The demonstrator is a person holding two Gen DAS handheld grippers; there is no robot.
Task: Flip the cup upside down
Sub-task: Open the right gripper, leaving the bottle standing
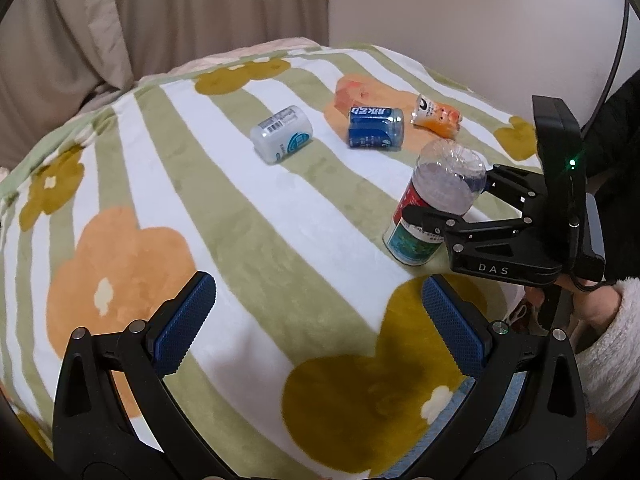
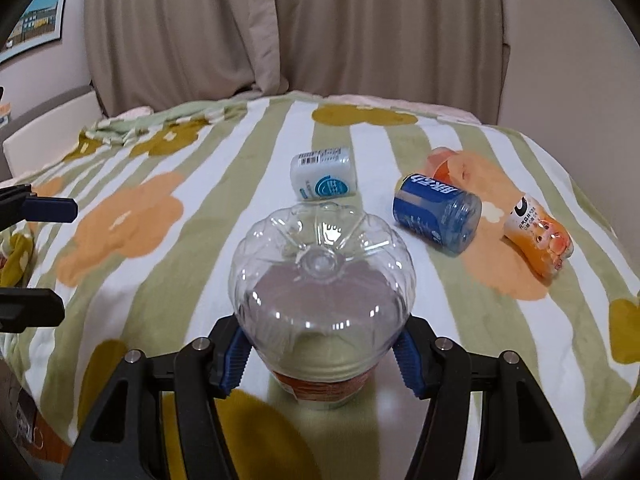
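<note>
The cup is a clear cut-off plastic bottle with a red and green label [image 2: 322, 280]. It stands upside down on the blanket, its ribbed base on top. My right gripper [image 2: 322, 354] is shut on its sides; the blue pads [image 2: 236, 360] press against it. In the left wrist view the cup [image 1: 436, 200] stands at the right, held by the right gripper [image 1: 446, 206]. My left gripper [image 1: 316, 320] is open and empty, above the blanket, to the left of the cup.
A striped flowered blanket [image 1: 208, 184] covers the bed. Three other cut-bottle cups lie on their sides beyond: a white one [image 2: 324, 178], a blue one [image 2: 438, 214], an orange one [image 2: 538, 236]. Curtains [image 2: 280, 28] hang behind.
</note>
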